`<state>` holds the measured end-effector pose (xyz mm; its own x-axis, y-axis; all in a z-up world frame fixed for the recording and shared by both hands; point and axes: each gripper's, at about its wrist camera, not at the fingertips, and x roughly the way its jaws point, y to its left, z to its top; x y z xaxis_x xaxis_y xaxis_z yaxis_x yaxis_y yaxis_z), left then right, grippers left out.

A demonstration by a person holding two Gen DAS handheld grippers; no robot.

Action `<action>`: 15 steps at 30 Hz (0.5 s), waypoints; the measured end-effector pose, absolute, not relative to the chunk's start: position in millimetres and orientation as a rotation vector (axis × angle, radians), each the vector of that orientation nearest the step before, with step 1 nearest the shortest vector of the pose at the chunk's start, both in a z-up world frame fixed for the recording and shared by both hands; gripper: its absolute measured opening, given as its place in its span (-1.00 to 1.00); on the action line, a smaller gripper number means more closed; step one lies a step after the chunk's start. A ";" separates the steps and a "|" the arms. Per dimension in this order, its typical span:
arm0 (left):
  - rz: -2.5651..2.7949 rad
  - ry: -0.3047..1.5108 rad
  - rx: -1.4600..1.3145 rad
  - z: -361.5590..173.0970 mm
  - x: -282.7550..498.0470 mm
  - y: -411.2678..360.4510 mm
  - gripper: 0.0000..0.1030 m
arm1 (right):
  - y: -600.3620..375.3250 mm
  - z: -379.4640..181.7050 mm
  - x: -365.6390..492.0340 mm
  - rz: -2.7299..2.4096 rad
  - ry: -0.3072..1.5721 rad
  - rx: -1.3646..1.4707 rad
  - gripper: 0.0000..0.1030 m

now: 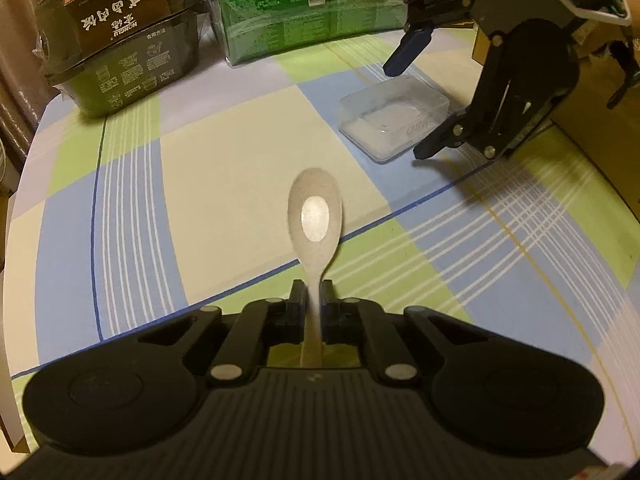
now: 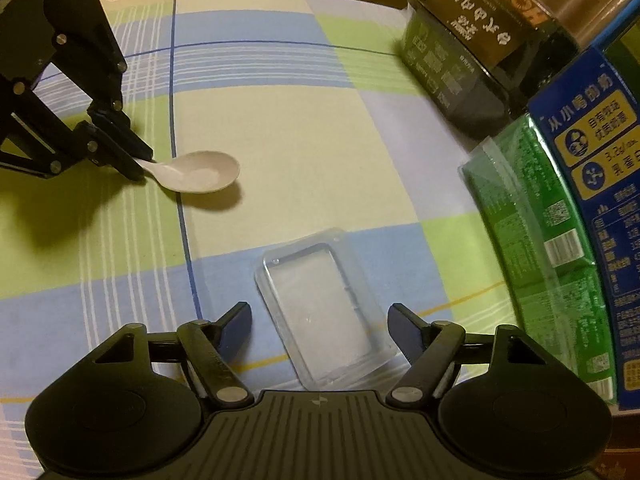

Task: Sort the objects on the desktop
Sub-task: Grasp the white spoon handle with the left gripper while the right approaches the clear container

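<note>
Pale spoon [image 1: 315, 216] at centre of the left wrist view, handle pinched in the left claw [image 1: 314, 292], bowl pointing away toward the upper part of the frame. In the right wrist view, same spoon [image 2: 200, 176] at middle left, handle end clamped by the left claw [image 2: 140, 164], bowl low over the checked cloth on the counter [image 2: 300, 140], own shadow close beneath; cannot tell whether the bowl touches the cloth.

Probably light and stiff, plastic or melamine by the look; smooth, narrow handle, so likely to swivel or slip between the pads if swung fast. Hold near the handle's end leaves the bowl free to droop; a grip nearer the neck would likely steady it more.

Clear plastic box [image 2: 324, 312] at lower centre of the right wrist view, lying flat on the cloth between the fingers of the right claw [image 2: 322, 326]. Jaws parted on either side, not pressing the walls. Box likely light, thin-walled, slick and somewhat springy: best taken across the short sides, gently, since a hard squeeze could bow or crack it.

Green packs [image 1: 312, 16] and a dark food box [image 1: 120, 48] along the upper edge of the left wrist view, well apart from the spoon.
</note>
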<state>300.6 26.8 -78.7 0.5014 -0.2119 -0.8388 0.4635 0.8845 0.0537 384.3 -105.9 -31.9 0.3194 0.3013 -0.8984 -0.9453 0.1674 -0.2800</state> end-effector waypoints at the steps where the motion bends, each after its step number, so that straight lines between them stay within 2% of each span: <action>1: -0.414 0.964 0.288 -78.7 300.8 27.0 -0.92 | -106.0 -32.0 385.1 1.035 0.804 -1.007 0.40; 6: -0.408 0.955 0.262 -80.0 299.0 29.2 -0.92 | -106.8 -26.0 388.0 1.016 0.810 -0.992 0.14; 15: -0.409 0.959 0.257 -82.9 298.9 25.9 -0.91 | -99.6 -33.3 394.7 1.001 0.833 -0.997 0.17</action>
<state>298.9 25.9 -82.9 0.5067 -0.2227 -0.8328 0.4468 0.8940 0.0327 394.7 -99.6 -33.3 0.3259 0.2785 -0.9034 -0.9390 0.2065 -0.2751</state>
